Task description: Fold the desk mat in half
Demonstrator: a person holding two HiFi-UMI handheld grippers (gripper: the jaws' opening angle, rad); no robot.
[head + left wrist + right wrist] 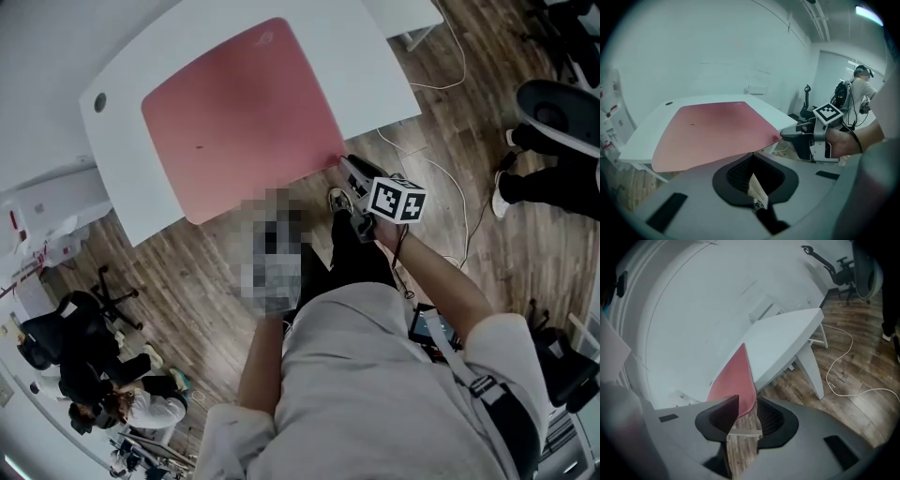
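Open room is offered above the white table (375, 84), with only the desk mat (239, 117) spread there; its far side is closed off by the wall (717, 51). The floor to the right is crossed by a cable (464, 202) and blocked by a bystander's legs (553, 183).

A white rectangular table with rounded corners (375, 66) is standing on a brown wood-plank floor (187, 272), its white slanted legs (813, 369) showing in the right gripper view. A small round grey cable hole (99, 101) is sitting near the tabletop's far left corner. A pink rectangular desk mat (239, 112) is lying flat across most of the top, reaching right to the near edge, where its near right corner is poking past the rim and seems to be lifting slightly. A thin white cable (828, 377) is trailing in loops over the floor beside the table
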